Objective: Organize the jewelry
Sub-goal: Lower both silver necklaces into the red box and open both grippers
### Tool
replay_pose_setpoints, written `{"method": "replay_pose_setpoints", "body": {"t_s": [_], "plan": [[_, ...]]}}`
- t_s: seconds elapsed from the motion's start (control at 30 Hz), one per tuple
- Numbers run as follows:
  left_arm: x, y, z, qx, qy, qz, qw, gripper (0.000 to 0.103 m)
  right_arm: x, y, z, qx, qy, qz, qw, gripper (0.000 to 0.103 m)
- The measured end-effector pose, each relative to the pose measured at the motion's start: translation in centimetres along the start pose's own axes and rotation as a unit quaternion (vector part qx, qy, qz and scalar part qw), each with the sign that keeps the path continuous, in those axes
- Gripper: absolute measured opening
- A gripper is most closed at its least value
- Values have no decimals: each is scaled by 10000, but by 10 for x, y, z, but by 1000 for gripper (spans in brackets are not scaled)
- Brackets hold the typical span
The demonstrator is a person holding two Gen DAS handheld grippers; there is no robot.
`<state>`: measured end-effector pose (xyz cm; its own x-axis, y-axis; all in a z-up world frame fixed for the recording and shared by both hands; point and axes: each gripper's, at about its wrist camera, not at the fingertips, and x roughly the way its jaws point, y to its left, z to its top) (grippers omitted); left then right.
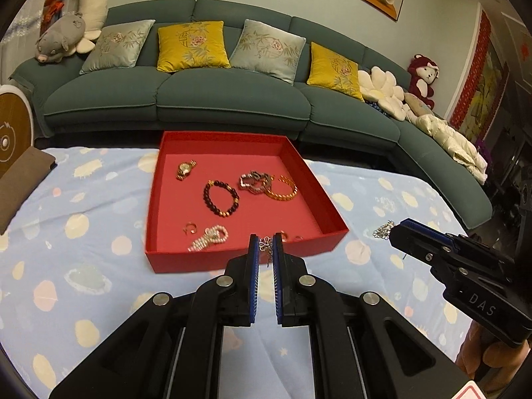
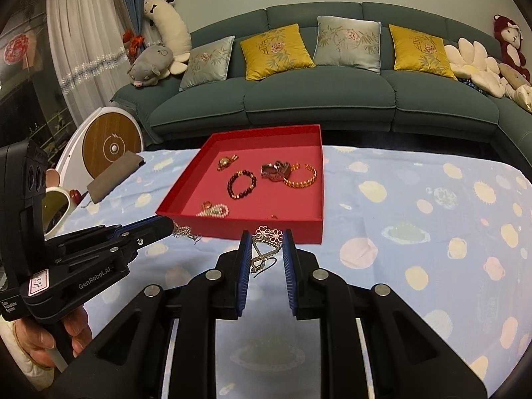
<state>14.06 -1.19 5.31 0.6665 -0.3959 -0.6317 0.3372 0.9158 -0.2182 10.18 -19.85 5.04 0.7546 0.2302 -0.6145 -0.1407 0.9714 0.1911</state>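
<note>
Each hand-held gripper carries one flower earring, and the red tray lies straight ahead of both — that is the relation the coming move turns on. The left hand-held gripper has its blue pads nearly together, clamped on a small silver flower earring whose hook dangles below the tips. Seen from the right wrist, the same piece hangs at the left tips just before the tray's near-left corner. The right hand-held gripper has its jaws a little further apart, pinching a larger flower earring at its blossom end; the piece's long axis runs back toward the camera, hook trailing between the pads. In the left wrist view that earring shows as a silvery cluster at the right tips, beside the tray's near-right corner.

Both earrings are off the star-and-planet tablecloth that covers the tabletop, and neither is over the tray floor yet. The left one looks the nearer: its tips line up with the tray's near wall, while the right one hangs short of that wall and toward its right end.

Inside, a gold watch, a dark bead bracelet, a gold chain bracelet and a pearl piece already lie — so my judgement is that a short carry forward over the near wall, then a release, remains for each.
</note>
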Motion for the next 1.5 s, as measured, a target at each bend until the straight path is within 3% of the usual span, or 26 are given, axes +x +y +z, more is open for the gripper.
{"method": "replay_pose_setpoints", "body": {"t_s": [0.17,0.47,0.8,1.5], "plan": [[6,15,27,0,-178,224,9996,6,9,7,30,-19,-216,-30,9998,18],[31,32,59,63,-365,658,9971,6,50,2,58,186,-197,-51,9996,18],[50,45,57,66,-145,879,9960,6,71,5,66,333,-149,24,9993,18],[67,54,54,38,65,1079,9941,6,70,4,70,290,-179,24,9994,18]]}}
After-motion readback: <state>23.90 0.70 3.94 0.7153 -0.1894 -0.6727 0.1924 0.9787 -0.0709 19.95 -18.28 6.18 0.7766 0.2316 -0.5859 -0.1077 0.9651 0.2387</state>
